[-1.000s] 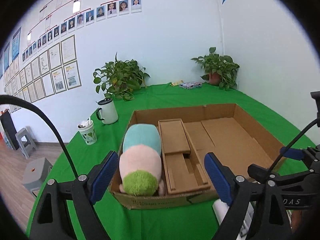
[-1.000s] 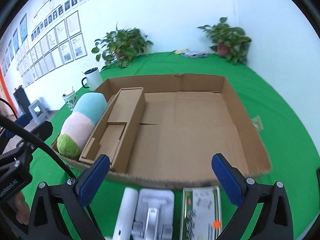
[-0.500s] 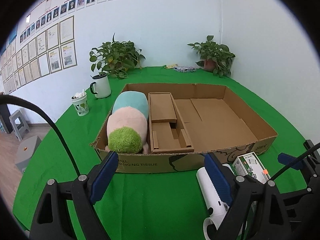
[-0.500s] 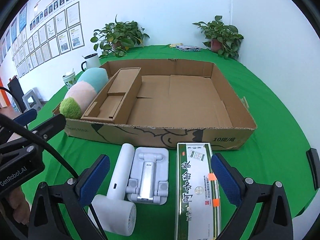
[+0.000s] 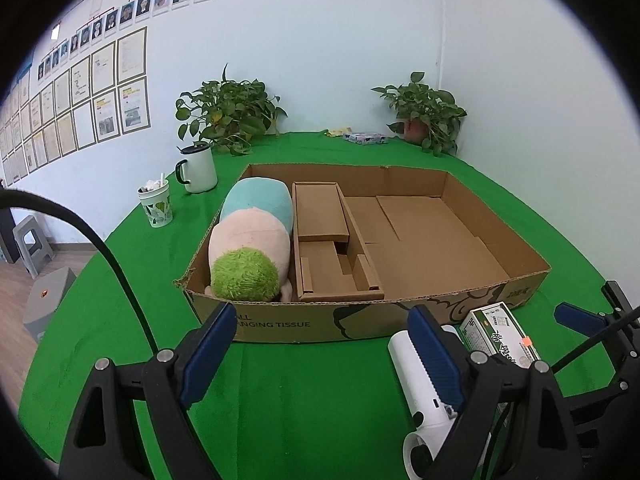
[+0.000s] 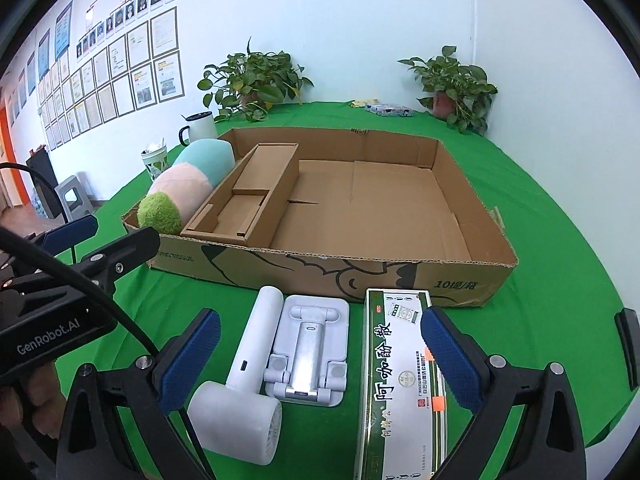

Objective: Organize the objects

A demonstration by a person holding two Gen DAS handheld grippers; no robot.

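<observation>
Three items are lying on the green table (image 6: 560,208) before the cardboard box (image 6: 400,276): fan (image 6: 248,364), white stand (image 6: 308,356), green carton (image 6: 400,380). Both grippers' jaws are gaping wide, holding nothing. Only the right view is showing the stand.

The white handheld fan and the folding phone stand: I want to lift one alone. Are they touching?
Cannot tell. In the right wrist view the fan lies right beside the stand, with no plain gap or contact between them.
</observation>
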